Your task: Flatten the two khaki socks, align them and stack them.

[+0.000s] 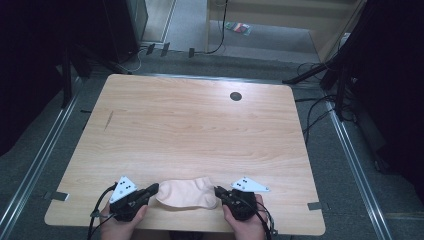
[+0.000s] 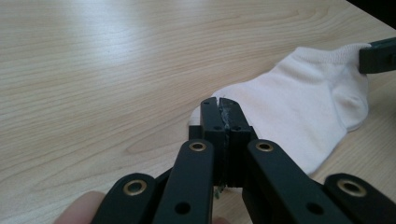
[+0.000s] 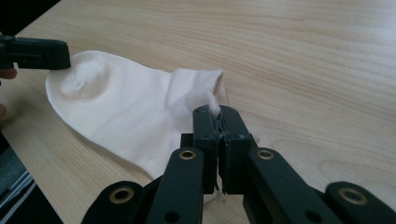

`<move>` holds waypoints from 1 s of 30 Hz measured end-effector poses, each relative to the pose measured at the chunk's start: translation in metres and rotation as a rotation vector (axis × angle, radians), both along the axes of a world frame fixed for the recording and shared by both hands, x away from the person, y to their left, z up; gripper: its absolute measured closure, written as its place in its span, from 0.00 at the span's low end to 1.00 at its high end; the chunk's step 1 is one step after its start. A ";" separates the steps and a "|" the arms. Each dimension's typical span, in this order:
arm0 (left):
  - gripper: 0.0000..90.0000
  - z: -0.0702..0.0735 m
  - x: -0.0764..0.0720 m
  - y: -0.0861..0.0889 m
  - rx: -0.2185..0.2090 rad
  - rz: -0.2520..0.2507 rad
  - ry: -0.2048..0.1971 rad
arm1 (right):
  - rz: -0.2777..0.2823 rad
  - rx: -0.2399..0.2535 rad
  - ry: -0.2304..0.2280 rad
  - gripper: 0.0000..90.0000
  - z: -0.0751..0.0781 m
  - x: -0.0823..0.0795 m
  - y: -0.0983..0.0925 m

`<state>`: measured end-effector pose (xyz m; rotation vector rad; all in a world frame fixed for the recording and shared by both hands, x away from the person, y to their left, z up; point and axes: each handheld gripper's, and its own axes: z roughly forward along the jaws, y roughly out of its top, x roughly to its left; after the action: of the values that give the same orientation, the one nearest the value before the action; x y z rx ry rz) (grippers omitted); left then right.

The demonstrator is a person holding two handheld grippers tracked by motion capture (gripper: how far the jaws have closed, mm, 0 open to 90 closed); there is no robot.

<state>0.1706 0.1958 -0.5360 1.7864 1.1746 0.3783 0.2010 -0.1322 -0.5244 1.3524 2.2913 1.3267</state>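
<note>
A wide wooden table (image 1: 200,125) takes up most of the room in front of the person, its pale grain bare except for a small dark round spot (image 1: 235,96) toward the far side. Grey carpeted floor (image 1: 280,45) runs beyond it, with cables trailing at the edges.

Close to the near edge, between the person's two hands, lies a pale ankle sock (image 1: 187,193), flat on the wood and stretched out sideways. In the right gripper view the sock (image 3: 121,116) shows its cuff opening toward that gripper and its rounded toe farther off.

The left gripper (image 1: 151,190) is clenched on one end of the sock; in the left gripper view its jaws are pressed together with a sliver of white fabric caught between them at the sock's (image 2: 299,107) edge. The right gripper (image 1: 220,192) is likewise clenched, and in its own view a small tuft of cuff fabric pokes up from between the closed jaws.

The sock looks light, soft and entirely limp, so I would expect it to sag and fold wherever it is unsupported. It is not fragile, but thin knit could slip from a shallow pinch. The two opposite ends, toe and cuff, seem the sensible places to hold it, since that keeps it spread.
</note>
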 end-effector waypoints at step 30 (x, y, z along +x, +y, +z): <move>1.00 -0.014 -0.001 -0.015 0.180 -0.014 0.010 | -0.047 -0.145 0.031 0.76 -0.015 0.014 0.003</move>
<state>0.1699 0.1806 -0.5501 1.9523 1.1653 0.4802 0.2150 -0.1291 -0.5396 1.3792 2.3110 1.1098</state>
